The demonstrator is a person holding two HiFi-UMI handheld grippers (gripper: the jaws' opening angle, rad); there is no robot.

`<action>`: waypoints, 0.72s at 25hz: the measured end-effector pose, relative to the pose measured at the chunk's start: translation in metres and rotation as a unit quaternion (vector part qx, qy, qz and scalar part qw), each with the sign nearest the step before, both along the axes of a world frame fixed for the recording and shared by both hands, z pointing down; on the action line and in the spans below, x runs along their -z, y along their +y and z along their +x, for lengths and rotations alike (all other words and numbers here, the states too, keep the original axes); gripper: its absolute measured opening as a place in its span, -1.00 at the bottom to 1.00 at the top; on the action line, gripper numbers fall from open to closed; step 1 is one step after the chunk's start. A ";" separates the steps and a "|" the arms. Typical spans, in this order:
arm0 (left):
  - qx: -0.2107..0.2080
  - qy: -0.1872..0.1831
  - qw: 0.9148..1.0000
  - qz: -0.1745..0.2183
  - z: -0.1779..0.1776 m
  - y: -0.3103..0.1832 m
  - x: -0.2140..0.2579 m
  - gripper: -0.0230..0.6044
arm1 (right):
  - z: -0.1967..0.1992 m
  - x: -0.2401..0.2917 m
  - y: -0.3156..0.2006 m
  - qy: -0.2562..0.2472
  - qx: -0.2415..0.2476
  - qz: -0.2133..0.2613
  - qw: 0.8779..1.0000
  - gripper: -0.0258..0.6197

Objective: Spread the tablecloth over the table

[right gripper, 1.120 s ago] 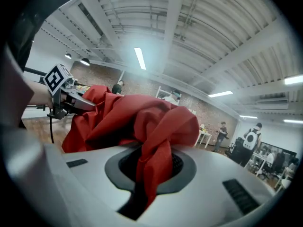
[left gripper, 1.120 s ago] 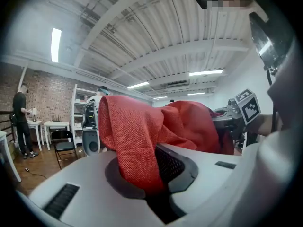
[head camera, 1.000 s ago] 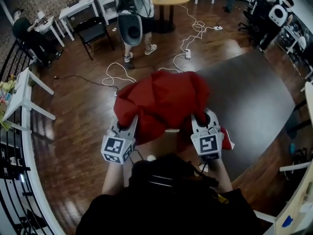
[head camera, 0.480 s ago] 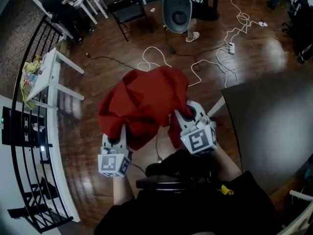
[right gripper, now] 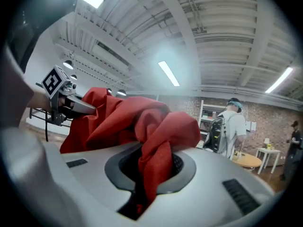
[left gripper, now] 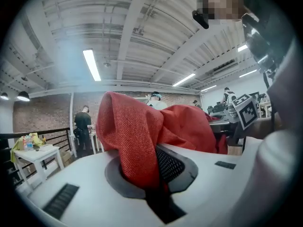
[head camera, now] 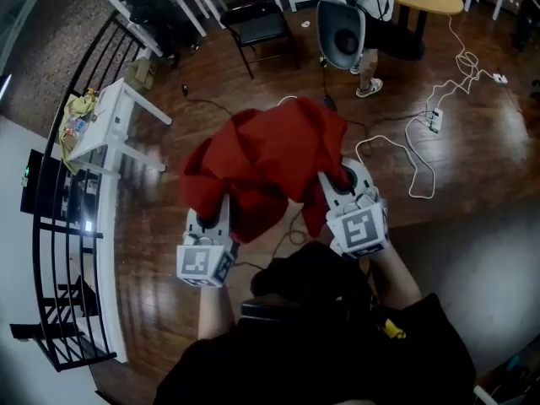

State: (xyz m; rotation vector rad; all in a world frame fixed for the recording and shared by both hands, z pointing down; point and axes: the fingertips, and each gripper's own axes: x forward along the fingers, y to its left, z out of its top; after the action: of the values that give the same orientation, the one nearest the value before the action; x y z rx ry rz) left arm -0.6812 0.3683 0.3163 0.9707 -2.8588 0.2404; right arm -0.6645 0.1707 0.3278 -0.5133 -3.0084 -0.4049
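Left gripper [head camera: 211,212] and right gripper [head camera: 341,181] were each clamped shut on the bunched tablecloth [head camera: 268,154], apart, likely to open it flat. Tabletop [head camera: 494,264] wasn't covered yet.

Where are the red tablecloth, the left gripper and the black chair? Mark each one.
red tablecloth [head camera: 270,154], head view, middle of the bunched cloth.
left gripper [head camera: 212,215], head view, between its jaws, shut on the cloth.
black chair [head camera: 263,29], head view, on its seat.
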 end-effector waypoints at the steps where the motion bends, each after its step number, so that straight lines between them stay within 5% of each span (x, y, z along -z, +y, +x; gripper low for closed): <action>1: -0.011 0.002 1.000 0.005 -0.011 -0.021 0.000 -0.80 | -0.005 -0.001 -0.021 0.003 -0.015 0.006 1.000 -0.79; 6: -0.115 0.021 0.993 0.008 -0.054 -0.122 -0.007 -0.80 | -0.012 -0.005 -0.124 0.015 -0.127 -0.012 0.992 -0.79; 10: -0.201 0.020 0.979 -0.010 -0.079 -0.217 -0.014 -0.80 | 0.002 -0.015 -0.221 0.022 -0.247 -0.056 0.967 -0.79; 15: -0.312 0.039 0.949 -0.019 -0.113 -0.342 -0.028 -0.80 | 0.030 -0.034 -0.325 0.033 -0.370 -0.052 0.927 -0.79; 18: -0.388 0.046 0.920 -0.028 -0.128 -0.420 -0.044 -0.80 | 0.038 -0.039 -0.384 0.031 -0.457 -0.060 0.887 -0.79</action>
State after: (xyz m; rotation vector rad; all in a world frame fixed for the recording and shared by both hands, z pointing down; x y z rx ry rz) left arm -0.8095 -0.0513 0.3599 1.9876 -2.2173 0.3196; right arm -0.6266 -0.2130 0.3667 0.8611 -2.7927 -0.1124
